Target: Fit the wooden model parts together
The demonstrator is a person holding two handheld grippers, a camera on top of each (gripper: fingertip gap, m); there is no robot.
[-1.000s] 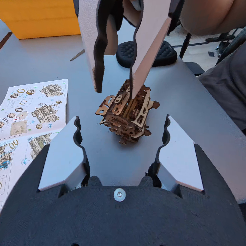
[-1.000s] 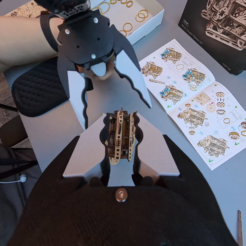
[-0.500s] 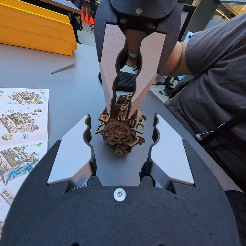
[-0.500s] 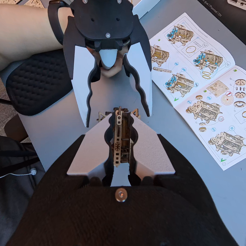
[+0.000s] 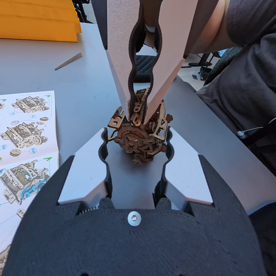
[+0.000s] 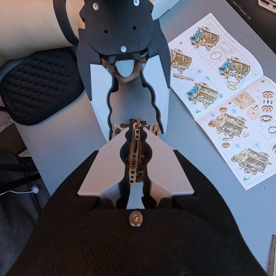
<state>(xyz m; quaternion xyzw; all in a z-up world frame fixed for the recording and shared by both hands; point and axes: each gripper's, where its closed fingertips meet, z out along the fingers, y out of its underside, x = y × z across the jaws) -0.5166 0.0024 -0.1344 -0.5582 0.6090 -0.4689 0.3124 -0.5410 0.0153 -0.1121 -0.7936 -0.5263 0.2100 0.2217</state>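
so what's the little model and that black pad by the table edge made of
The model looks like thin laser-cut plywood: pale faces, dark burnt edges, unvarnished. The black pad looks like soft foam or rubber, matte with a dimpled quilted surface; which one I can't tell.

Right tongs (image 6: 136,134) clamped narrow, left tongs (image 5: 136,134) spread wide

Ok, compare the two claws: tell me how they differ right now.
The right claw is shut on the wooden model, gripping its upper frame; the left claw is open and holds nothing. The right comes at the model from above; the left flanks it low over the table. Both share wavy dark pads.
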